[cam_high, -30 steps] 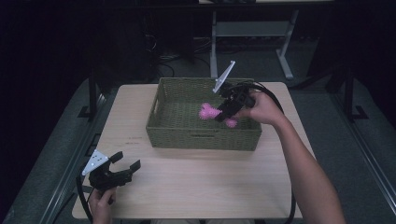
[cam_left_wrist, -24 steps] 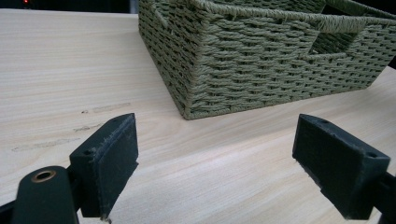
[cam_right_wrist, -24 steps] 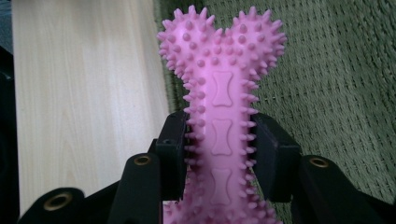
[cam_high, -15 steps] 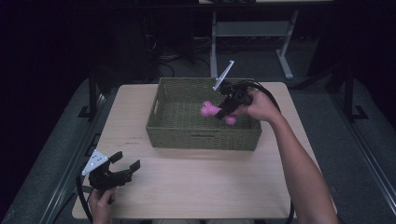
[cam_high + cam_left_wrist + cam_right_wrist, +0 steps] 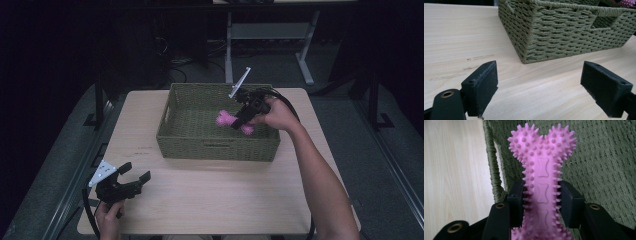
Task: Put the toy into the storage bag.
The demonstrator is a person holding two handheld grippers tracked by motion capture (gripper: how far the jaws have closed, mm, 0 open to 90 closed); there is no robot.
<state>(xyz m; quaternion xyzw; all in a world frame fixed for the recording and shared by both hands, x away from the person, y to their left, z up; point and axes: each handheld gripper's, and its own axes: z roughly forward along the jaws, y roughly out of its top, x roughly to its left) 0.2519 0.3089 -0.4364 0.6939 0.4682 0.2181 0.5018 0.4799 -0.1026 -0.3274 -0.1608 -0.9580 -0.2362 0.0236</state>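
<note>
Right gripper [image 5: 243, 116] clamps the pink spiked bone toy [image 5: 542, 187] by its shaft, lobed end ahead, over the woven basket [image 5: 215, 146], probably for drop-in; left gripper [image 5: 131, 181] idles wide open, basket corner ahead.

Pink bone toy [image 5: 541, 185]: nubby rubber. Basket [image 5: 215, 145]: rough woven cord. Table [image 5: 210, 200]: smooth pale wood.

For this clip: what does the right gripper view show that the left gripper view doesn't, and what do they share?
Right gripper view: the right gripper shut on a spiky pink rubber bone toy, over the basket's woven inside.

Left gripper view: the left gripper, jaws wide apart with nothing between them, low over the table, facing the basket's outer corner.

Both: the green woven basket and the light wooden table.
</note>
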